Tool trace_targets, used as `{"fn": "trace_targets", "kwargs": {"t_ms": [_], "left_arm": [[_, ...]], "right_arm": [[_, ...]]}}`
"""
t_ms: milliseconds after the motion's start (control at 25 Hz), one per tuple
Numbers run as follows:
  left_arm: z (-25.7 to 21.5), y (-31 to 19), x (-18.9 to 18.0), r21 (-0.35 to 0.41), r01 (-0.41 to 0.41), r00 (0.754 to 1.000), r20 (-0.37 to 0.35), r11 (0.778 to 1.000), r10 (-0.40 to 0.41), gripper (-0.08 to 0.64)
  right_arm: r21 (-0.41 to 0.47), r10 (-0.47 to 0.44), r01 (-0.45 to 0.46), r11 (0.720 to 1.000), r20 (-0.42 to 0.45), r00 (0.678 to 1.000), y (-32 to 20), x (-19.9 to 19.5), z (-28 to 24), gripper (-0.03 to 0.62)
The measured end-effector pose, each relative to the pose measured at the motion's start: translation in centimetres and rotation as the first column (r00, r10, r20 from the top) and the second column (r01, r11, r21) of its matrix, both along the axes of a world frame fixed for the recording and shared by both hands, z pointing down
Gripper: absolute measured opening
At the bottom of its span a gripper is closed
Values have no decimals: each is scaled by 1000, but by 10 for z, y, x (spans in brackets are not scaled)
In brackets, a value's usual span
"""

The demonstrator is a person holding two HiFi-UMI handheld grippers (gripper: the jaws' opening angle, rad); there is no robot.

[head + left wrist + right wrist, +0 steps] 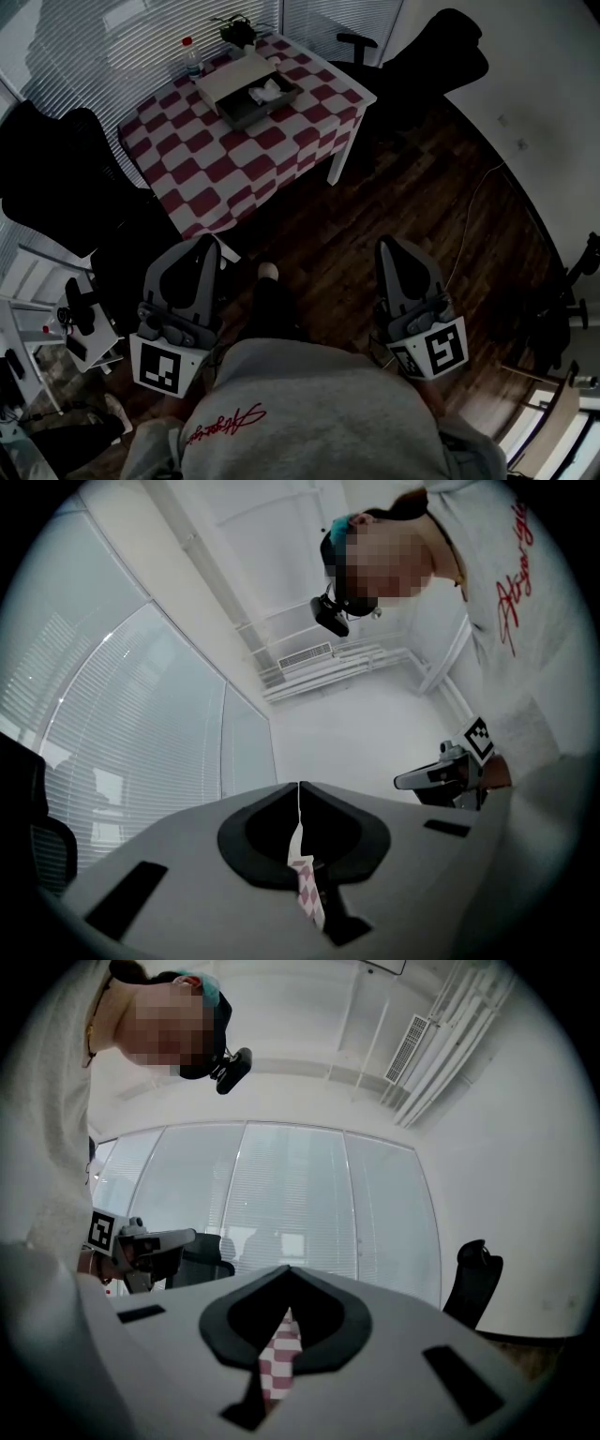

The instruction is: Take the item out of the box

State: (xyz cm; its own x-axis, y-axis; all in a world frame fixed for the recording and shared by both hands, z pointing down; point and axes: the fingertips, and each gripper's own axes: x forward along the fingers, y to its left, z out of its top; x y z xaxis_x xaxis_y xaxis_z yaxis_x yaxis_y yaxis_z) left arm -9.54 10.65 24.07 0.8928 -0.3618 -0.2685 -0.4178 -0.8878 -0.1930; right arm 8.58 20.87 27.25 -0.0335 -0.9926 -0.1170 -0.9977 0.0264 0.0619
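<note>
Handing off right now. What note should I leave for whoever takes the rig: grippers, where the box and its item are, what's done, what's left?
Left gripper: shut, empty, held low, well short of the table.
Right gripper: shut, empty, held low too.
Box: open on the checkered table, near the bottle and plant.
White item: lying inside the box.
Done: nothing taken out yet.
Left: step up to the table, open a gripper, grip the item, lift it out.

The item (265, 92) lies in the box (246, 113) on the table (234, 178).
</note>
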Motion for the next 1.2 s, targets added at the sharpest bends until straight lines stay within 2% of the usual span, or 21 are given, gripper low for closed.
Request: {"fn": "trace_targets", "kwargs": {"t_ms": [600,1200], "left_arm": [[3,-76,43,-8,-30,1000,-7,1000,30,17],[1,-159,75,-14,-36,999,-2,999,36,17]], "right_arm": [[2,43,-43,999,4,999,-64,41,1,9],[-7,30,-30,1000,15,999,-151,68,0,9]]}}
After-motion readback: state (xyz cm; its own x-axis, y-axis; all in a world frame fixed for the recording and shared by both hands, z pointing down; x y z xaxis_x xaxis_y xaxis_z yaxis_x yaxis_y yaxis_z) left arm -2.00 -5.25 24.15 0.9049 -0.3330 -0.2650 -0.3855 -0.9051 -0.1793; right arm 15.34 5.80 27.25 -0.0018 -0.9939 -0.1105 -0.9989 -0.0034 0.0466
